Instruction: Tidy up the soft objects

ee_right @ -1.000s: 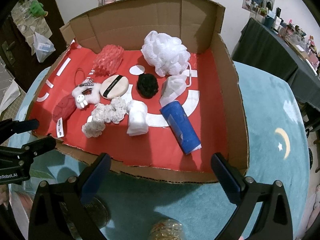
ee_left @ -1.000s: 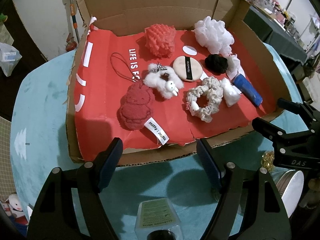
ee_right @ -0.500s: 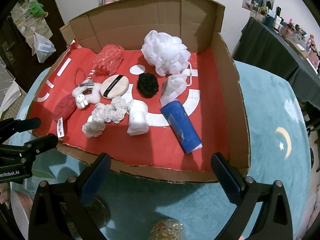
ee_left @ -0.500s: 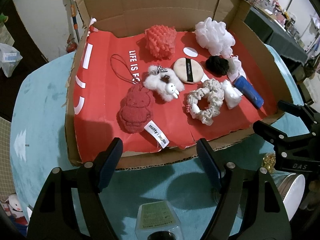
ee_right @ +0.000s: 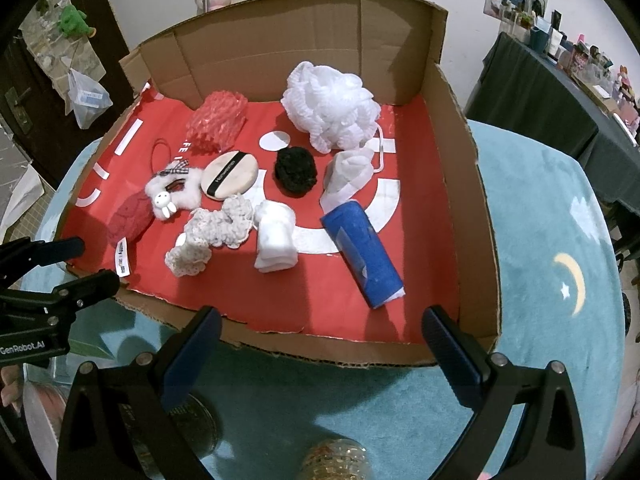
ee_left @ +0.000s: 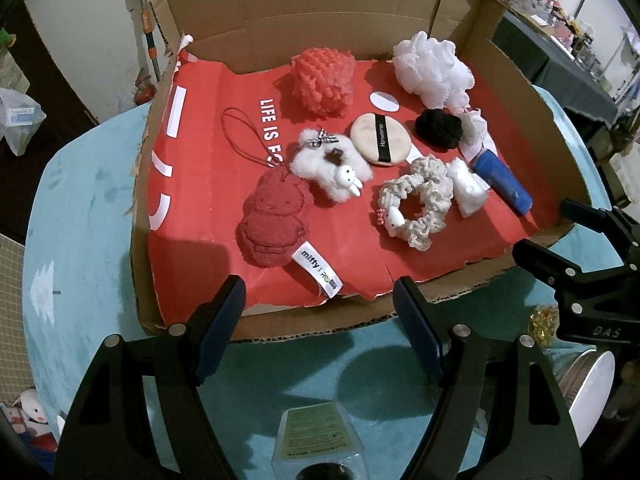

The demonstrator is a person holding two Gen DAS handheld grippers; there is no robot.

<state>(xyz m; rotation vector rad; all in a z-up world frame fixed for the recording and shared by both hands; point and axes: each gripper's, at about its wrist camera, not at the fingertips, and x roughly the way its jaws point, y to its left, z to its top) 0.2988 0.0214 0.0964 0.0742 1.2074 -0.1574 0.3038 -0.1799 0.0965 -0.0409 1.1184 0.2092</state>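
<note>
Soft items, incl. white bath pouf (ee_right: pixel 330 110) & blue roll (ee_right: pixel 362 254), lie in red-lined cardboard tray (ee_right: pixel 466 216). Left gripper (ee_left: pixel 318 322) & right gripper (ee_right: pixel 320 346): both w/ jaws apart, empty, over near tray edge.

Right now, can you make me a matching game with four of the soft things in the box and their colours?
Things:
1. bath pouf
2. rolled cloth
3. pom-pom
4. flat plush doll

Colours:
A. black
B. dark red
C. white
D. blue

Pairs: 1-C, 2-D, 3-A, 4-B
</note>
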